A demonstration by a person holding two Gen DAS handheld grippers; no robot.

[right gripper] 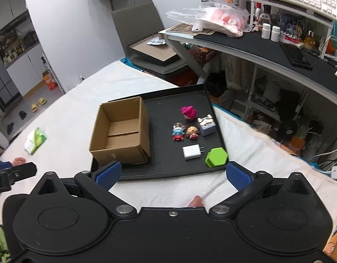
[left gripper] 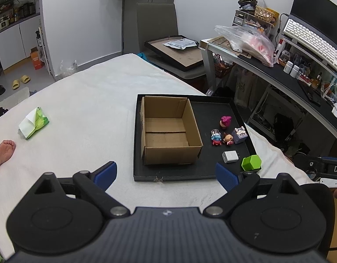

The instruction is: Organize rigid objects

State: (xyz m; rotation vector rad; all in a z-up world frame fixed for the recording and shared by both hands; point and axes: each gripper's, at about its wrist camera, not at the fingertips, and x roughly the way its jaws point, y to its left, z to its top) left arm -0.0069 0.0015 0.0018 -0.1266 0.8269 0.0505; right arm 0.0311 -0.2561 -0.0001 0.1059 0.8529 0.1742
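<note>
Both grippers' blue fingers (left gripper: 104, 174) (right gripper: 109, 173) spread wide, holding nothing, above tray (left gripper: 190, 174).

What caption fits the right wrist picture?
Open right gripper facing an empty cardboard box and small toys on a black tray.

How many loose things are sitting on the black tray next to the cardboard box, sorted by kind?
Toy figures: 3 (pink-haired figure, blue figure, brown-haired figure)
Lilac bunny cube: 1
White charger plug: 1
Green hexagonal box: 1
Total: 6, all on the black tray; the cardboard box is empty.
</note>
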